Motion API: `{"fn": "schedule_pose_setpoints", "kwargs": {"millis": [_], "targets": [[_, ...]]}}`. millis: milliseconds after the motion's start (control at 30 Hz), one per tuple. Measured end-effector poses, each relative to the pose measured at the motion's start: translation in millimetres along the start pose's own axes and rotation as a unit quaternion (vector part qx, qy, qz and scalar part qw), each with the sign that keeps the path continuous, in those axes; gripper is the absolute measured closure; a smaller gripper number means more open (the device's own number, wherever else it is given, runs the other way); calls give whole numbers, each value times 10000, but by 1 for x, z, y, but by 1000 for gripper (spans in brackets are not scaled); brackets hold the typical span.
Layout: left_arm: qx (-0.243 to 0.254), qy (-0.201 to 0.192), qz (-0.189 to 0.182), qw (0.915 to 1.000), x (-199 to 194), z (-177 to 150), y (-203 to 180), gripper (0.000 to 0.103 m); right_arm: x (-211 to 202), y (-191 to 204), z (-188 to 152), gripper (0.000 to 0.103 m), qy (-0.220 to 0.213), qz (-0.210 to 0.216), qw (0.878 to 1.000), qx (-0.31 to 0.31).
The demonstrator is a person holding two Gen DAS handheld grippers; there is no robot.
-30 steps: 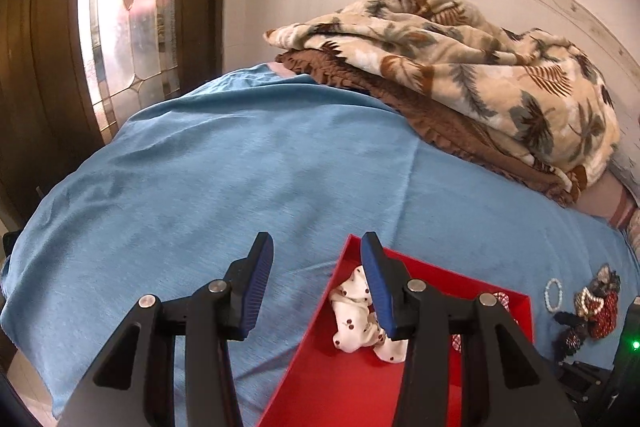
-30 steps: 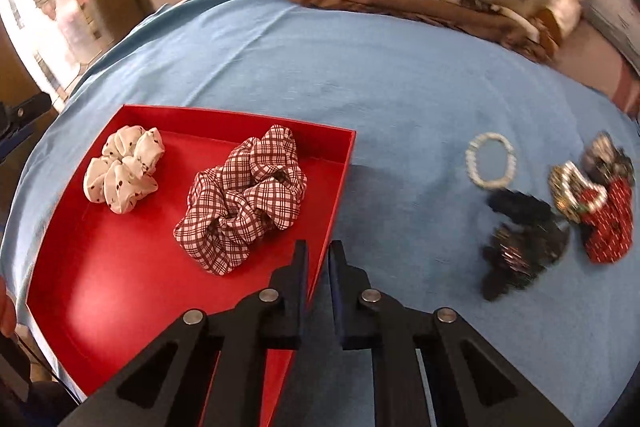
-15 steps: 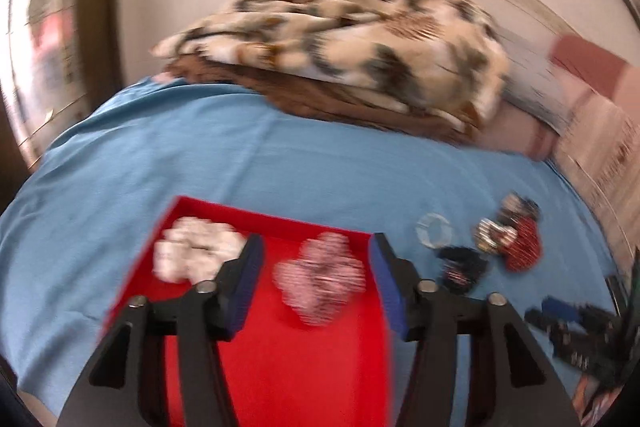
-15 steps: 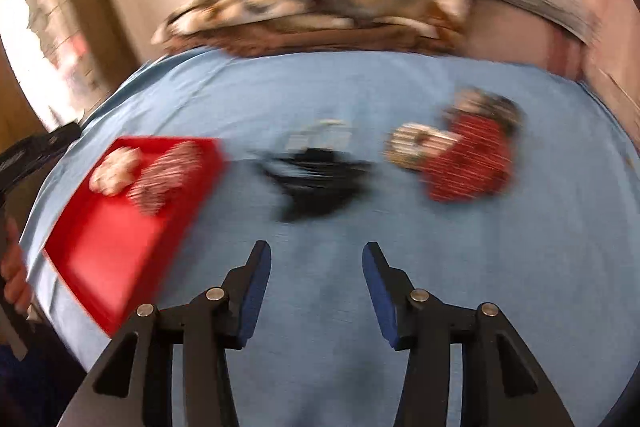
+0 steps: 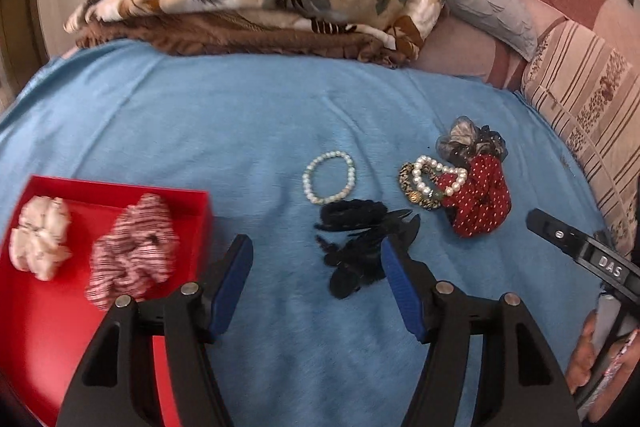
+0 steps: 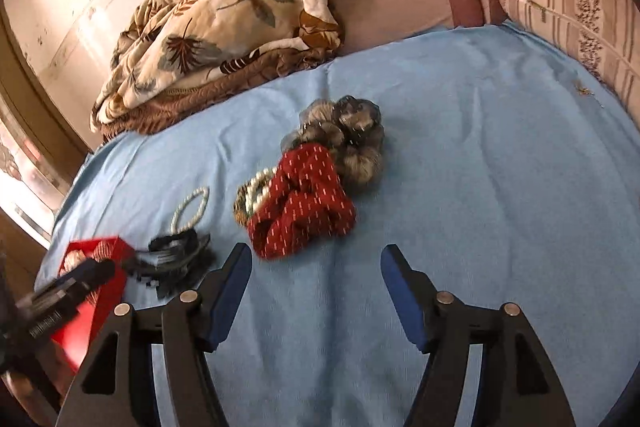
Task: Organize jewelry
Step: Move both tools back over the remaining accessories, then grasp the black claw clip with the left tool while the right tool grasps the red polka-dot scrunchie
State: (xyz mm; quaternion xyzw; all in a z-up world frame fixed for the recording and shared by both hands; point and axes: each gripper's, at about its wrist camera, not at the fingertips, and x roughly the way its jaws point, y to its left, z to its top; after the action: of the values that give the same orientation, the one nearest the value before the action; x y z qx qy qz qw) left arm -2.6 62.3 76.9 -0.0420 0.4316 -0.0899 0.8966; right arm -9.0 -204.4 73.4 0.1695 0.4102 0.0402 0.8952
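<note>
Black scrunchie (image 5: 352, 251) seemingly between left gripper (image 5: 316, 287) tips

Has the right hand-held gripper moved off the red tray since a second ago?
Yes. The right hand-held gripper, jaws opening and empty, now sits right of the red tray, near the red dotted scrunchie.

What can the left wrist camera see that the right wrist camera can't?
Only the left wrist view clearly shows the white dotted scrunchie and the red-and-white checked scrunchie lying in the red tray. Only the right wrist view shows the opening, empty right gripper. Both show the dark red dotted scrunchie and the loose white pearl bracelet on the blue sheet.
</note>
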Motion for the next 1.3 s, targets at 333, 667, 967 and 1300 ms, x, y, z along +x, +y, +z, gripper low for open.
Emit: {"fn": "schedule_pose_setpoints", "kwargs": {"millis": [333,667,967,1300], "targets": [[-244,315,-203,9990,32,6,-5,37,52,6,13,48,224,-27,9997,87],[-160,395,-387,9983,12,-4,-17,93,29,-6,-12,93,429,-6,9990,103],[54,361,-548,9978,-45,-44,-18,93,-36,-3,-59,93,412,140,9990,-127],[-219,-276,-264,9990,-120,-65,27,94,-78,36,-71,93,203,542,9977,-366]]}}
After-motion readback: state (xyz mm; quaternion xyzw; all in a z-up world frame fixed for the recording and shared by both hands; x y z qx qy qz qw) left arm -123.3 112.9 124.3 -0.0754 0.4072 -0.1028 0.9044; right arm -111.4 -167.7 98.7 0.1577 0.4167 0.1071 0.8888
